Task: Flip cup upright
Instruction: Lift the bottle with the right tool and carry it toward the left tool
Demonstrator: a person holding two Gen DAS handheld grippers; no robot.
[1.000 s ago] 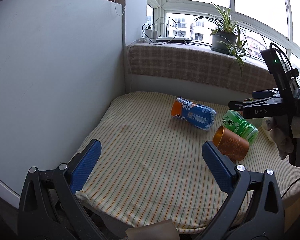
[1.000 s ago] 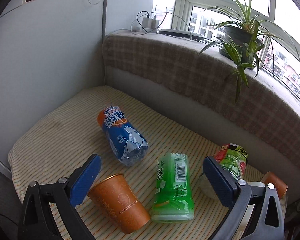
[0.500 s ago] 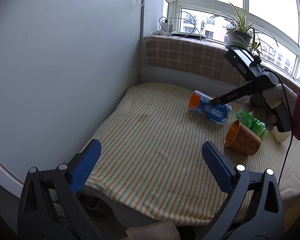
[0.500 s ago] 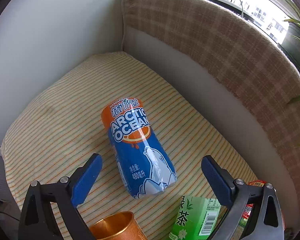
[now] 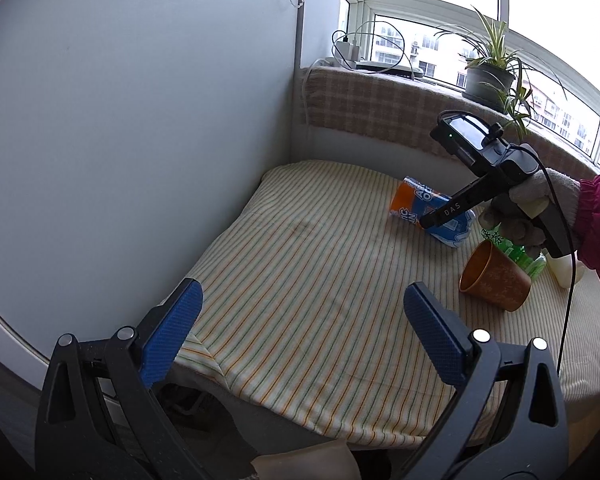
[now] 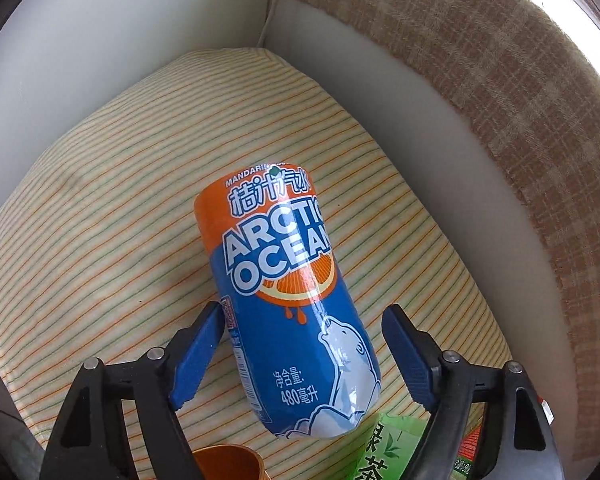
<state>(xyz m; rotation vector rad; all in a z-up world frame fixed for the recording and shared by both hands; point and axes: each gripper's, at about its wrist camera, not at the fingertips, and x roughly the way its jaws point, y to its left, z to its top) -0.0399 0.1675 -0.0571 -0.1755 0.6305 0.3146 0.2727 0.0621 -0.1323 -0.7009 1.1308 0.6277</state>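
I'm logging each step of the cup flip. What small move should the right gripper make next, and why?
Probably close the right gripper, whose open fingers straddle the blue-and-orange Arctic Ocean bottle, lying on its side on the striped cloth. That said, the copper cup lies tipped nearer.

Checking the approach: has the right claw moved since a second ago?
Yes. The right claw has come down toward the striped cushion, now straddling the blue bottle.

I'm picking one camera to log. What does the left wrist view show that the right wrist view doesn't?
Left wrist only: the whole copper cup on its side, the potted plant, the right gripper's body and gloved hand.
Right wrist only: the right gripper with its jaws open around the blue bottle.
Both: that bottle, the green bottle, the striped cushion.
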